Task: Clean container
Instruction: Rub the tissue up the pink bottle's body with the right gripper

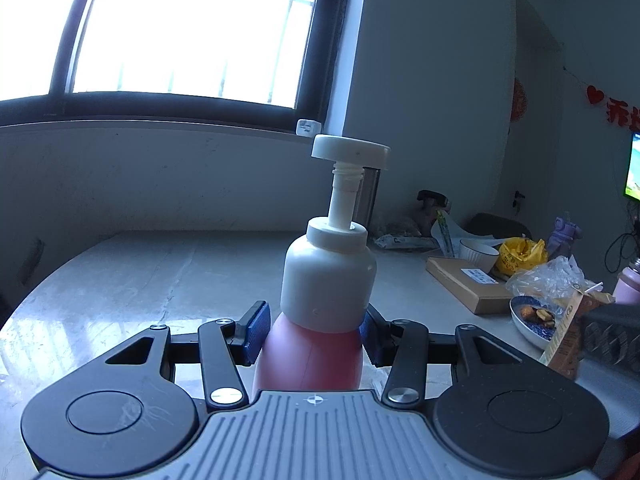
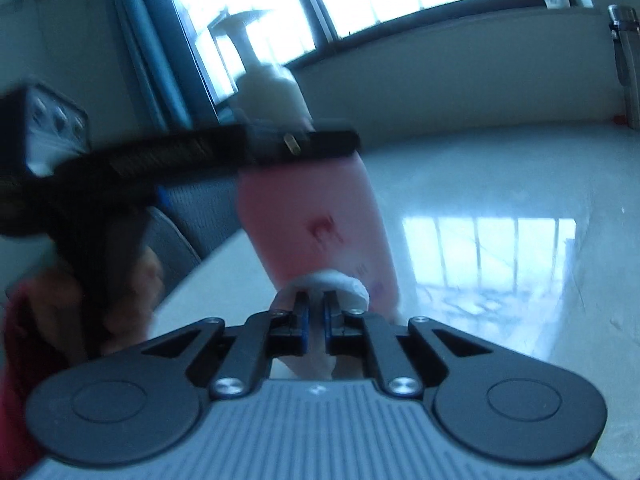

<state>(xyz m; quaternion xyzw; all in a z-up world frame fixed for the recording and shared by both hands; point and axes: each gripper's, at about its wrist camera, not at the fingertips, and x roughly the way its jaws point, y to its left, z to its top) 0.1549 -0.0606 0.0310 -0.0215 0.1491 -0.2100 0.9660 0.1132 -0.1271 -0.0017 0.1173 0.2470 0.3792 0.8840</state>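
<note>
A pink pump bottle point(image 1: 310, 356) with a white cap and raised pump head stands upright between the blue pads of my left gripper point(image 1: 310, 334), which is shut on its body just under the cap. In the right wrist view the same bottle point(image 2: 316, 216) appears blurred, with the left gripper's fingers point(image 2: 312, 146) across its shoulder and a hand on the handle at left. My right gripper point(image 2: 316, 304) is shut on a white wad of cloth point(image 2: 344, 282), which presses against the lower front of the bottle.
The pale glossy table point(image 1: 140, 280) runs back to a wall under a big window. At the right stand a cardboard box point(image 1: 466, 282), a white bowl point(image 1: 478, 254), a yellow bag point(image 1: 520, 256), plastic wrap and a blue dish of food point(image 1: 534, 320).
</note>
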